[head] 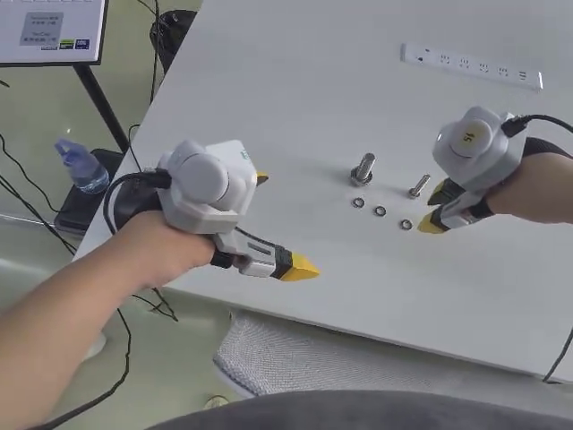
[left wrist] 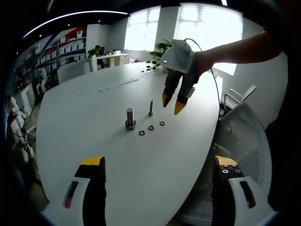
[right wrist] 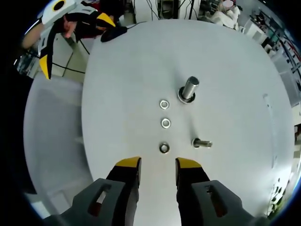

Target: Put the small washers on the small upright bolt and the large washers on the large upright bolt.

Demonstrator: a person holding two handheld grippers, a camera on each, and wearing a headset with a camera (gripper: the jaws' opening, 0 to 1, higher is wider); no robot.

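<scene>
Here, right gripper (right wrist: pixel 158 163) parted, empty, near 3 washers (right wrist: pixel 165 123); left gripper (left wrist: pixel 159 161) wide apart, empty.

the right hand-held gripper (right wrist: pixel 158 164), jaws apart, faces three washers (right wrist: pixel 165 123) in a row on the tabletop (right wrist: pixel 122 66), a large bolt (right wrist: pixel 189 88) and a small bolt (right wrist: pixel 201 142) beside them.

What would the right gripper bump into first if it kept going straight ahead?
Probably the nearest washer, lying on the table just ahead of the right gripper, in line with the gap between its open jaws; depth is unclear.
</scene>
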